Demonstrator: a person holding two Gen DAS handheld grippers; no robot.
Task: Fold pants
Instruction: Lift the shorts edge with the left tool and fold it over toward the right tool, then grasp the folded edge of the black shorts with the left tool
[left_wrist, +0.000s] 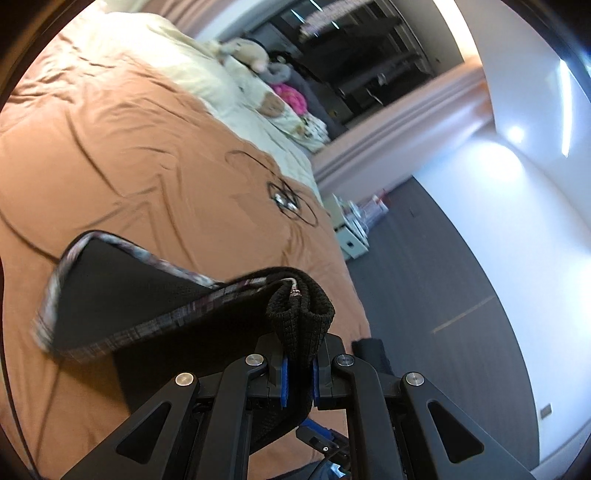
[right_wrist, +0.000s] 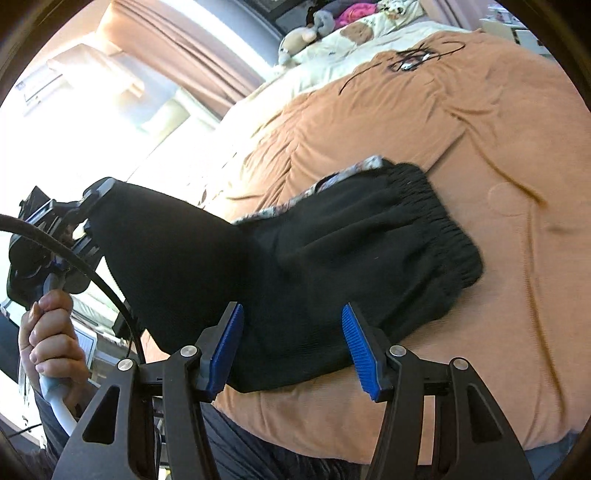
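L tool (left_wrist: 300, 373) pinching pants (left_wrist: 155, 295)

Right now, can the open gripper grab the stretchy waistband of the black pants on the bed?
Probably yes. The right gripper stands open with nothing between its pads, and the waistband lies uncovered on the orange bedspread ahead of it. The left gripper, shut on another part of the pants, is off to the side.

Black, angular two-fingered right tongs (right_wrist: 293, 350) with ribbed blue pads (right_wrist: 360, 350), silver round screws; left tongs (left_wrist: 300, 380) alike, black cable (right_wrist: 99, 280) trailing.
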